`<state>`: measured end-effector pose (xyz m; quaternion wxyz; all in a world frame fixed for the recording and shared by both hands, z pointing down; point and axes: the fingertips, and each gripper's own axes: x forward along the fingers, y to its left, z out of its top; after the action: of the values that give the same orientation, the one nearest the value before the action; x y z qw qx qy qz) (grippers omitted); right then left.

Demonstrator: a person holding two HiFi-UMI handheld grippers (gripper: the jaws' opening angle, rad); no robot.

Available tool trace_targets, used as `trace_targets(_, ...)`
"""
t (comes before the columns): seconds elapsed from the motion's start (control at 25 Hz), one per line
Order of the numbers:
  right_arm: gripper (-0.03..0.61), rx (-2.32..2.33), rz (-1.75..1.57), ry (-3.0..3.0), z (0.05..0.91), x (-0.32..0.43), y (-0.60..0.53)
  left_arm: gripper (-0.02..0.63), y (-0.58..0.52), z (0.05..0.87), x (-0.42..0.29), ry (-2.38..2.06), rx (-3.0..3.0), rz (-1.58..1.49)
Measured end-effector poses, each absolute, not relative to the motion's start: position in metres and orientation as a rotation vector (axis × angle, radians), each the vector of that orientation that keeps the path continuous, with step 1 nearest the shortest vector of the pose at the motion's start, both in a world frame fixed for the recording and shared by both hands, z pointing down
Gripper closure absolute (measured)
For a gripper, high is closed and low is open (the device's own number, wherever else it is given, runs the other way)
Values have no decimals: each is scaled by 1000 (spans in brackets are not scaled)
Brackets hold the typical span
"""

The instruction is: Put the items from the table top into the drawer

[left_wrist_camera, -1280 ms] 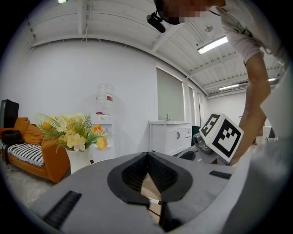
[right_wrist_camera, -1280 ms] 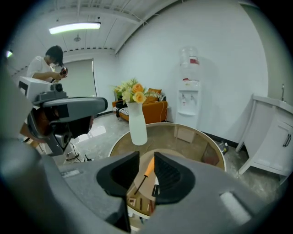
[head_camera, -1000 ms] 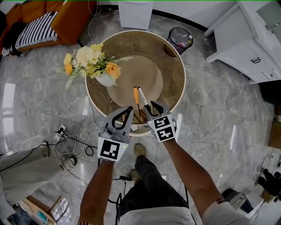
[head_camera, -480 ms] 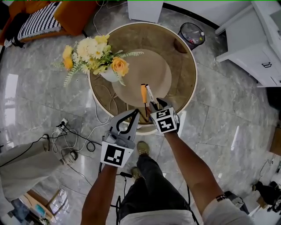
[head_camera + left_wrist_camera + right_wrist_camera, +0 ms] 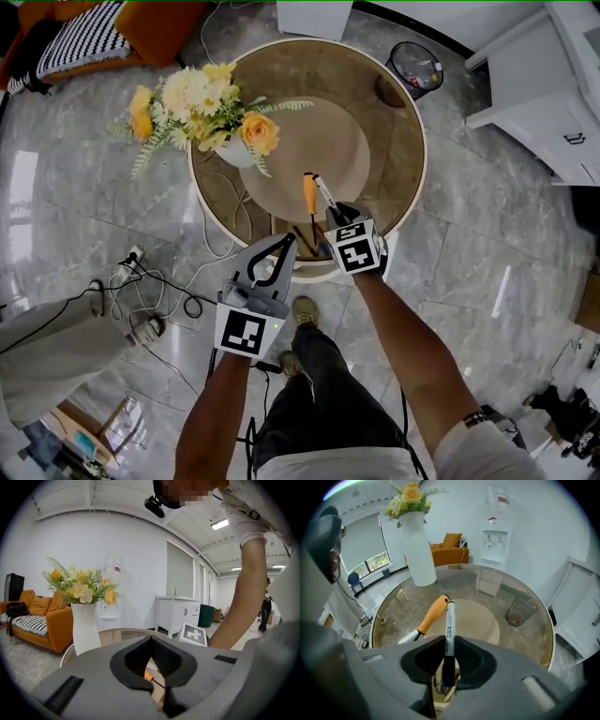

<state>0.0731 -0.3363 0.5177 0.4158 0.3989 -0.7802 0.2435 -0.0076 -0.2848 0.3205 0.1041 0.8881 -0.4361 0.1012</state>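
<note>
The right gripper (image 5: 448, 643) points steeply down at the near edge of the round glass desk (image 5: 389, 604). Its jaws are closing on the black-and-white marker pen (image 5: 448, 618) and apparently pinch it already, ready to carry it to the open wooden drawer (image 5: 440, 692) just below. The orange-handled tool (image 5: 431, 616) lies just beside the pen, untouched. The left gripper (image 5: 150, 639) hangs clear, jaws together and empty.

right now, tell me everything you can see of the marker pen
The marker pen is slim, with a pale barrel bearing dark print and a black end nearest the camera. It lies along the right claw, whose jaws are closing with the pen between them, pads against its sides. Its far end points toward the middle of the glass table, beside an orange-handled tool.
</note>
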Motion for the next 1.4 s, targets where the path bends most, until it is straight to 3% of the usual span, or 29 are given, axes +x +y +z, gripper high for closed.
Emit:
trace_targets(0.52,515,1108,593,-2100,452,81,-292,614,-259,310,-7,-1313,2583,259)
trace_targets(1.4,515,1233,529,-2201,351,62,-107,614,-109,271,-21,-1264,2649,164)
